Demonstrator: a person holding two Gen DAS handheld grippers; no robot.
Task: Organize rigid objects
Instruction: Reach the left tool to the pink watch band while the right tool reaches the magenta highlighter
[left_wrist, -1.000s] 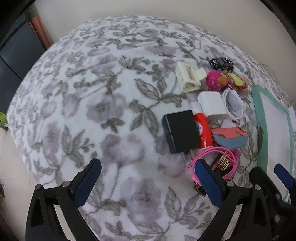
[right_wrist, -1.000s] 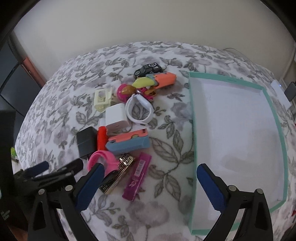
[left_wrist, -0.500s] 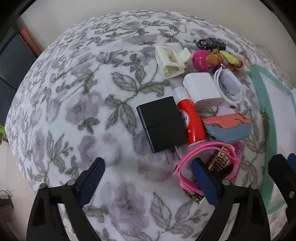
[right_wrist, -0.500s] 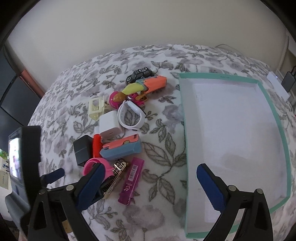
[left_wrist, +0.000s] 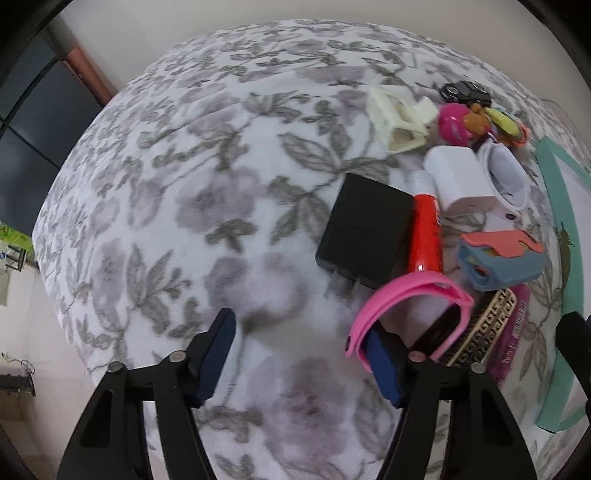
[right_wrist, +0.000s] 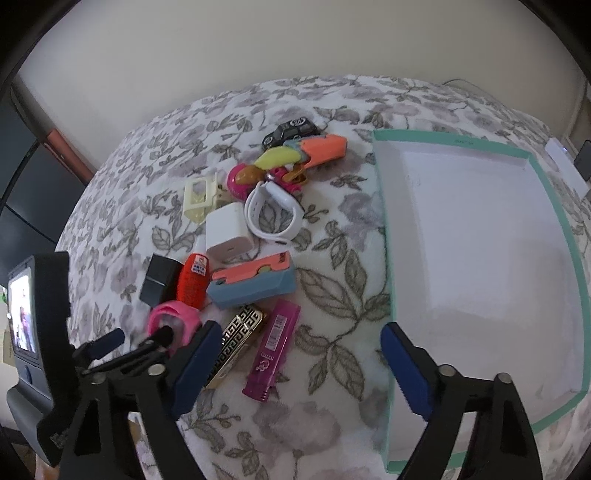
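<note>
A pile of small objects lies on the floral blanket (left_wrist: 184, 206). My left gripper (left_wrist: 299, 354) points down at its near edge, jaws closing. Its right finger pokes into the loop of the pink wristband (left_wrist: 406, 295), and no pad presses on the band. A black charger (left_wrist: 365, 232) and a red tube (left_wrist: 424, 236) lie just beyond. My right gripper (right_wrist: 299, 365) hangs over the purple lighter (right_wrist: 273, 350) and the gold patterned lighter (right_wrist: 240, 339), jaws closing but still wide of both. The left gripper (right_wrist: 136, 338) shows at the pink wristband (right_wrist: 173, 314).
A teal-rimmed white tray (right_wrist: 384, 221) lies to the right, nothing in it. Farther back sit a blue-and-orange case (right_wrist: 255, 284), a white charger (right_wrist: 227, 232), a white wristband (right_wrist: 273, 210), a cream clip (right_wrist: 201, 195), a pink toy (right_wrist: 243, 177) and a black toy car (right_wrist: 291, 131).
The left gripper has sunk toward the pink wristband and its jaws have narrowed a good deal. The right gripper's jaws have narrowed slightly; it has barely moved.
</note>
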